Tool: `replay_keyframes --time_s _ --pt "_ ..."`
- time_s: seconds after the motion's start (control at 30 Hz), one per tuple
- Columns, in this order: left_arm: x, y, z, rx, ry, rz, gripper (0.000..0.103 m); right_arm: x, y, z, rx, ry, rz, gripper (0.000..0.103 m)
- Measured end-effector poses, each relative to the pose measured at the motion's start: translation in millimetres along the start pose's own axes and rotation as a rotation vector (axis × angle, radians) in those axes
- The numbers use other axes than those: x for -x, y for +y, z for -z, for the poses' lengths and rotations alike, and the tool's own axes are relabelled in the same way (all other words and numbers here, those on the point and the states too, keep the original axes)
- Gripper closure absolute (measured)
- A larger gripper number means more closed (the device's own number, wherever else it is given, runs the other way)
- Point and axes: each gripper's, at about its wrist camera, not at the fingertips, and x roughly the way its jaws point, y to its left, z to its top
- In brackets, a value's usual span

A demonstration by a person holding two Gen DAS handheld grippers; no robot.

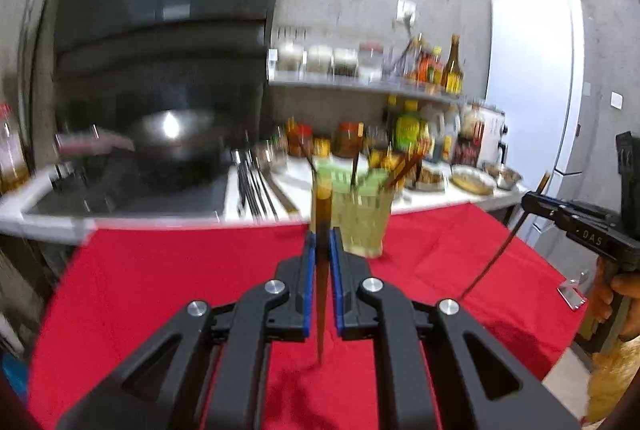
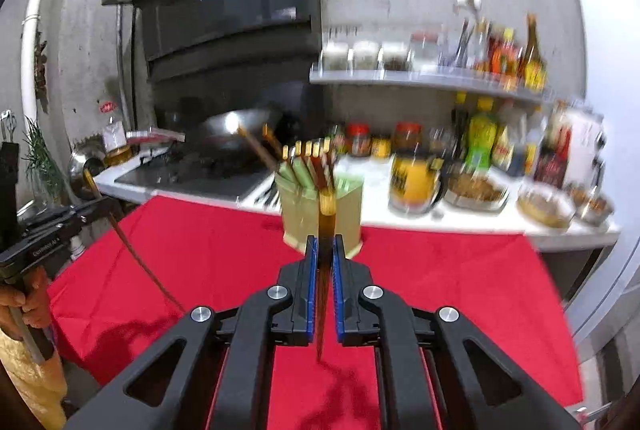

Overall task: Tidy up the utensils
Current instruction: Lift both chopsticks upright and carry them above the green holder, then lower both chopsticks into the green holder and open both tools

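Observation:
A pale green utensil holder [image 1: 364,218] stands on the red cloth with several brown chopsticks in it; it also shows in the right wrist view [image 2: 320,218]. My left gripper [image 1: 322,250] is shut on a brown chopstick [image 1: 321,214] that stands upright, tip near the cloth. My right gripper [image 2: 325,250] is shut on another brown chopstick [image 2: 327,222], also upright. Each gripper is a little in front of the holder. The right gripper shows at the right edge of the left view [image 1: 532,200], and the left gripper at the left edge of the right view [image 2: 108,206].
The red cloth [image 1: 160,290] covers the table. Behind it a white counter [image 2: 460,222] carries a wok [image 1: 176,142] on the stove, jars, bottles and bowls of food [image 2: 476,192]. A shelf [image 2: 420,78] holds more jars. A white fridge [image 1: 536,82] stands at right.

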Motion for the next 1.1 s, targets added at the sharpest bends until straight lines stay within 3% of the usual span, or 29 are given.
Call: replay_keyframes --time_s 0.23,0.43,0.53,0.8,1.1 --pt "-22 4 21 0.009 0.072 0.0 0.096 -33 -1 22 -0.014 0.08 0.004 0.096" --pt "-37 0 34 -0.011 0.147 -0.008 0.096 -36 2 27 -0.004 0.099 0.013 0.096" --pt "-35 -2 35 -0.023 0.145 -0.01 0.097 -32 1 27 -0.003 0.097 0.02 0.097" --pt "-42 -3 0 -0.029 0.036 -0.02 0.097 -33 -20 5 -0.028 0.015 0.053 0.097" --pt "-86 -10 -95 -0.013 -0.13 0.024 0.097 -48 -34 -81 -0.02 -0.187 0.072 0.097"
